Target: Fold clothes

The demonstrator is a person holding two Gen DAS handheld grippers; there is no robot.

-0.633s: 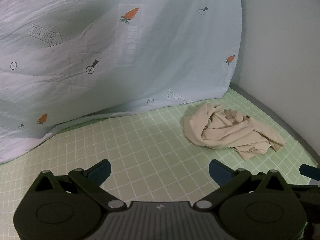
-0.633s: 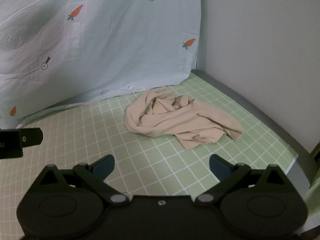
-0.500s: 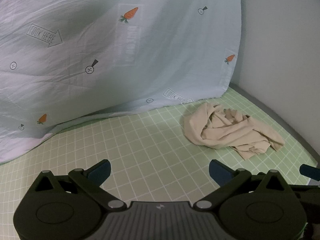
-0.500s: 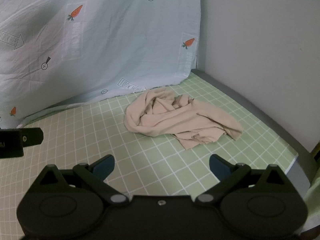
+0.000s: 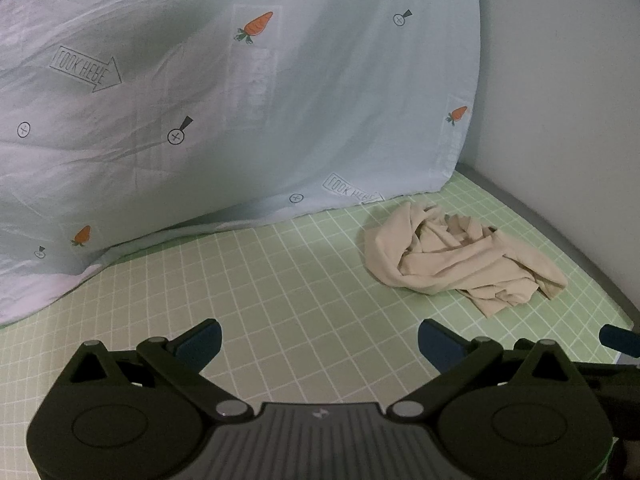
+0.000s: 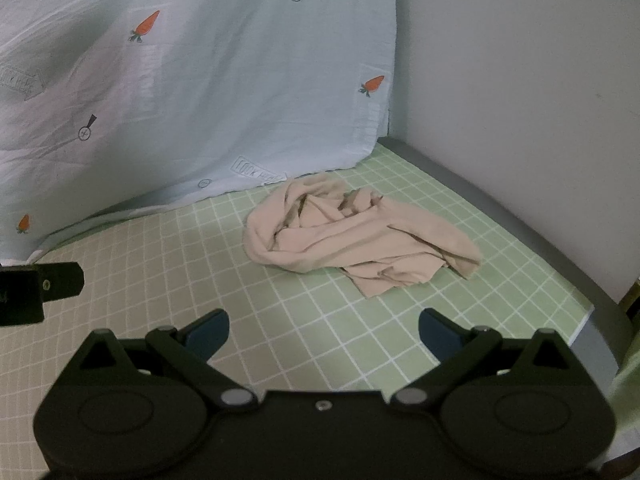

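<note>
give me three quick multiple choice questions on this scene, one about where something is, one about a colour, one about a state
1. Where does the beige garment lie?
A. on the green checked mat, near the hanging sheet
B. between the right gripper's fingers
C. draped over the hanging sheet

2. What colour are the carrots printed on the hanging sheet?
A. blue
B. orange
C. black

3. What state is the beige garment in?
A. neatly folded
B. spread out flat
C. crumpled in a heap

Answers:
1 A, it rests on the mat just in front of the sheet's lower edge, ahead of the open right gripper.
2 B, the carrots are orange with green tops.
3 C, it is bunched in loose wrinkles.
</note>
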